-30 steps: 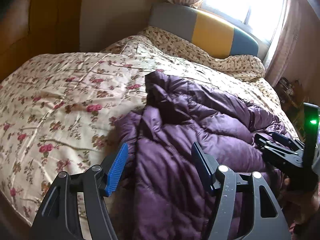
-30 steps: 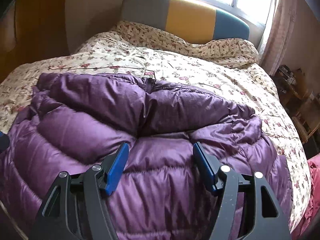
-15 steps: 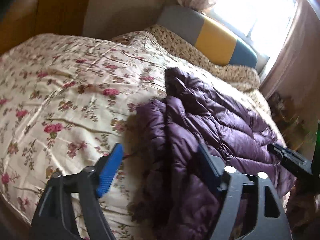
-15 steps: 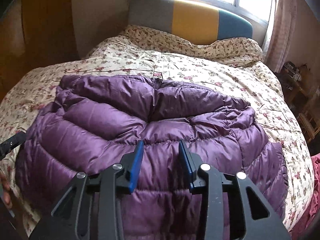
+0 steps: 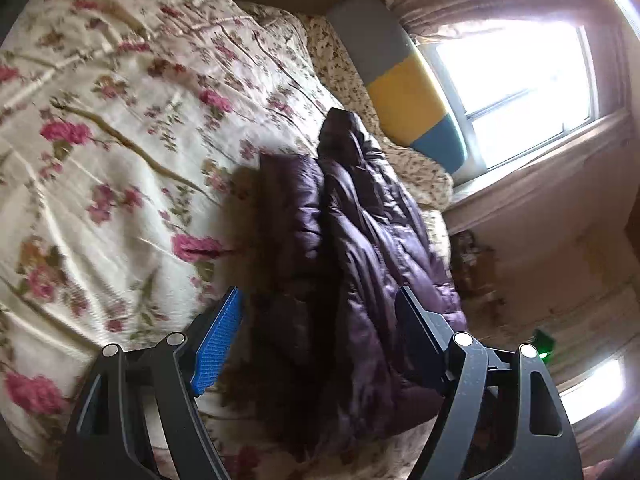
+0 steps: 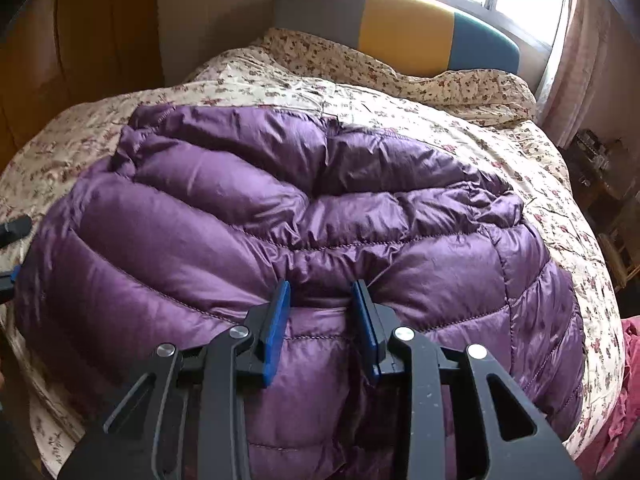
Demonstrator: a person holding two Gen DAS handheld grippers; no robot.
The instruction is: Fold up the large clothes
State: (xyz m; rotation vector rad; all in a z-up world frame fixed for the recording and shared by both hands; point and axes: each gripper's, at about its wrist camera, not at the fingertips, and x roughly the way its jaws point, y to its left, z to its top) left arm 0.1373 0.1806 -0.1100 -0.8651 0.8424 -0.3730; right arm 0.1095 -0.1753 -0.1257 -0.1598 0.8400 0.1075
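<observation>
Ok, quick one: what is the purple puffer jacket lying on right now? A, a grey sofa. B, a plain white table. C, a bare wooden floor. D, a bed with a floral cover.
D: the purple puffer jacket lies spread across the floral bed cover, with the grey, yellow and teal headboard behind it.

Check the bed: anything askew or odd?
Nothing damaged or spilled. The purple puffer jacket lies rumpled, not flat, on the floral quilt, its near hem bunched between the right claw pads, which have just been closing. The left claw stands open at its edge.
</observation>
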